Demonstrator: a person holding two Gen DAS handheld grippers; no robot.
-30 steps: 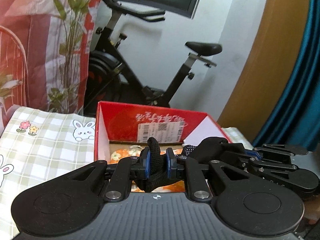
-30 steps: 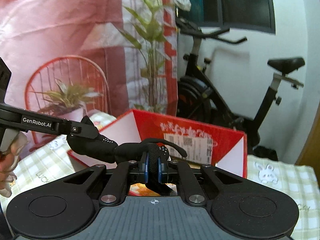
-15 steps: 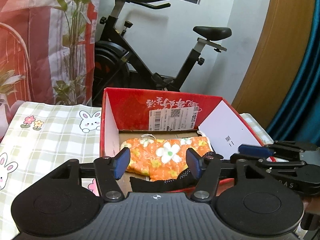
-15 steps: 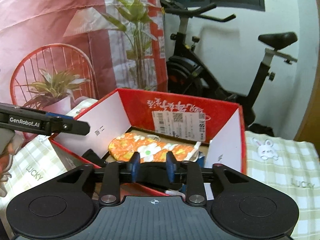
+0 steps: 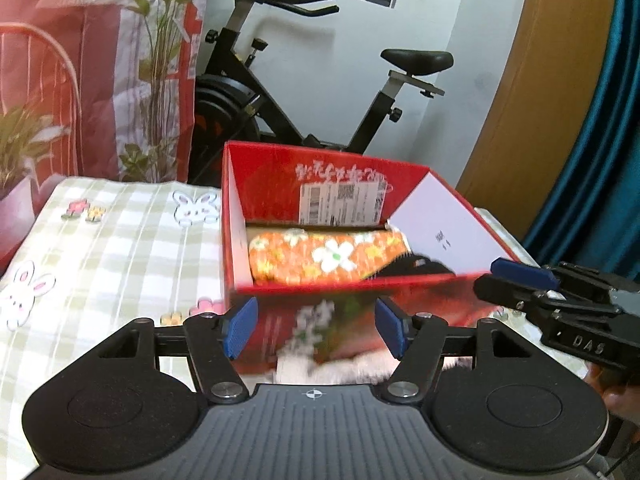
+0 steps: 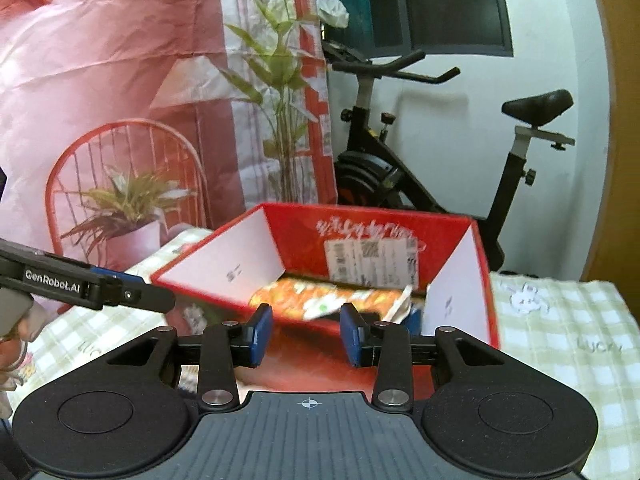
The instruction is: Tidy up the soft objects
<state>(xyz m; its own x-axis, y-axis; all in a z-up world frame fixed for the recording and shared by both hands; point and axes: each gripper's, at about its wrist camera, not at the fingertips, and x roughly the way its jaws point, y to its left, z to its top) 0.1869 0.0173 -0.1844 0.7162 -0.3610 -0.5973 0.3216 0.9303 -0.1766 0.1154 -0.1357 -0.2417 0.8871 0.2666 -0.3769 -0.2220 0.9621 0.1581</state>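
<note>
Both the left hand-held gripper [image 5: 316, 330] and the right hand-held gripper [image 6: 306, 334] are empty; the right's jaws are opening. The red box [image 5: 264, 280] lies dead ahead, frame centre, its black cloth [image 5: 416, 266] nearer the right.

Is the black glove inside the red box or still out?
Inside. The black glove lies in the red box, beside the orange flowery cloth, and nothing is between either pair of tongs.

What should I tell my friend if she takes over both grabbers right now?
Left gripper: open, holding nothing.
Right gripper: jaws opening, nothing between them.
Red box: on the checked cloth, with the orange flowered cloth and the black soft item inside.
Done: both of those are boxed.
Left: no other loose soft things show here; look around before stopping.
</note>
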